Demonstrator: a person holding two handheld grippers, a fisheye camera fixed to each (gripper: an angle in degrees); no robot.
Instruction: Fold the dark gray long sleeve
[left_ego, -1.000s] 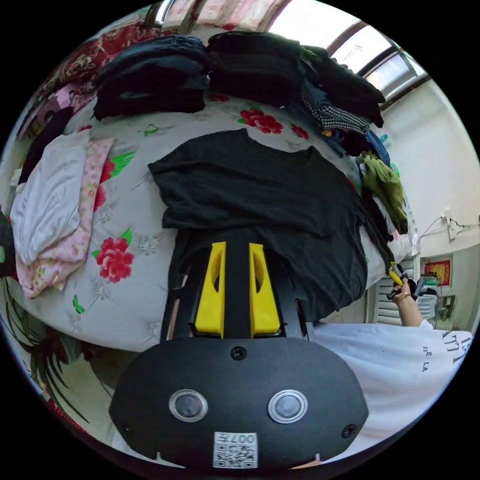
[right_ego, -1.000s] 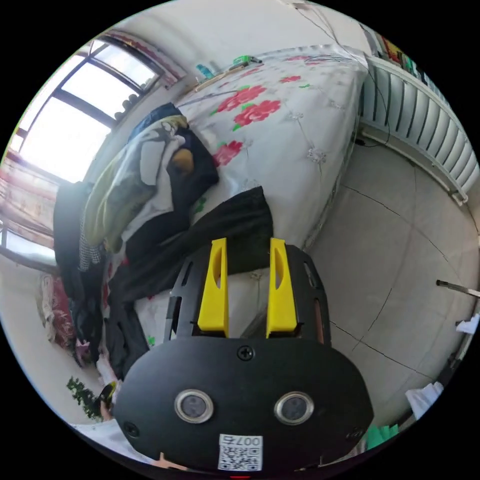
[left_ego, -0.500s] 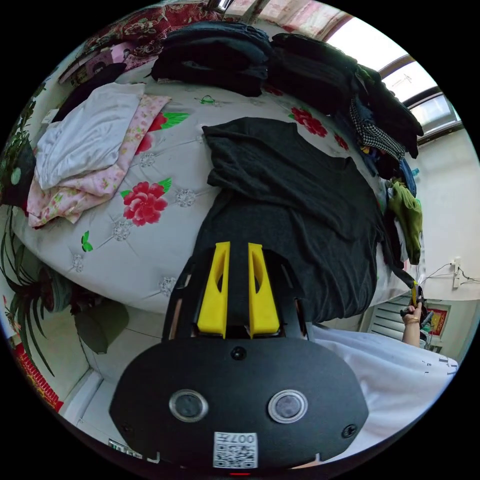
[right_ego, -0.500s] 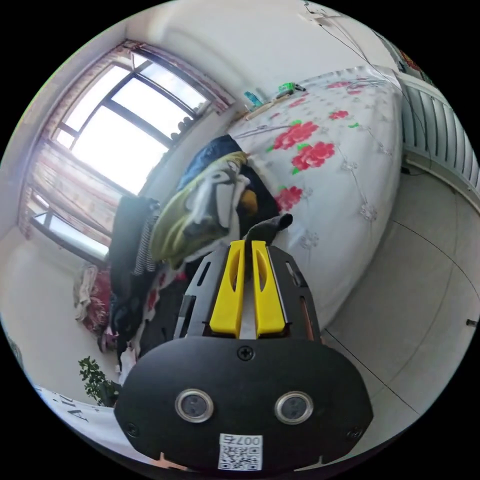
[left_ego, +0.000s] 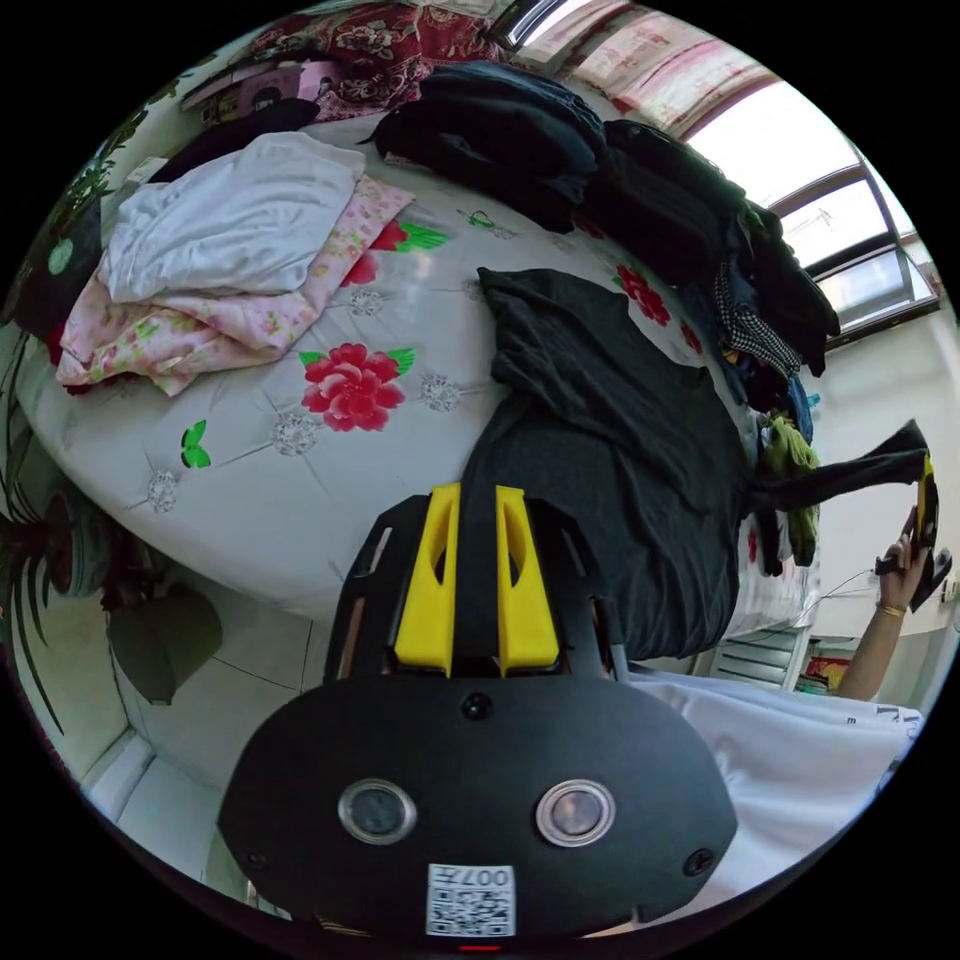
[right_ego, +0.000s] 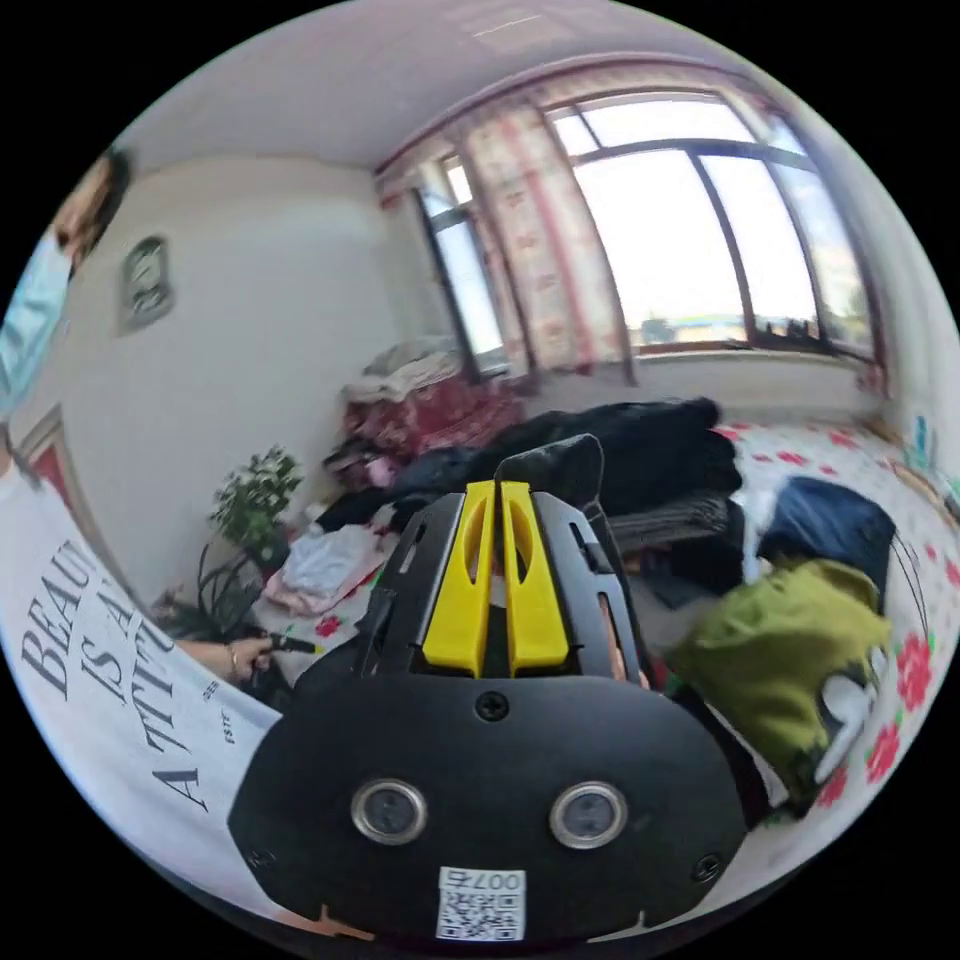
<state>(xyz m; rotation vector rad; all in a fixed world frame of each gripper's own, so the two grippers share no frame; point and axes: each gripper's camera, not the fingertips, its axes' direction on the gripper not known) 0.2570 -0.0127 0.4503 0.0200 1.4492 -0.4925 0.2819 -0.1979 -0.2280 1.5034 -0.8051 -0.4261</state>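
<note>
With its sleeve now lifted off the floral bedspread (left_ego: 250, 500), the dark gray knit long-sleeve shirt (left_ego: 600, 440) nears a fold. Right gripper (right_ego: 497, 500) pinches the cuff; left gripper (left_ego: 477, 500) pinches the hem.

A big bed (left_ego: 250, 500) with a white cover and red flowers stood in the room. Behind the bed, a wide window (right_ego: 690, 240) let in bright daylight, with pink curtains (right_ego: 530, 230) beside it. A green plant (right_ego: 250, 500) stood near the bed by the white wall (right_ego: 260, 300). The floor (left_ego: 200, 700) beside the bed had pale tiles.
</note>
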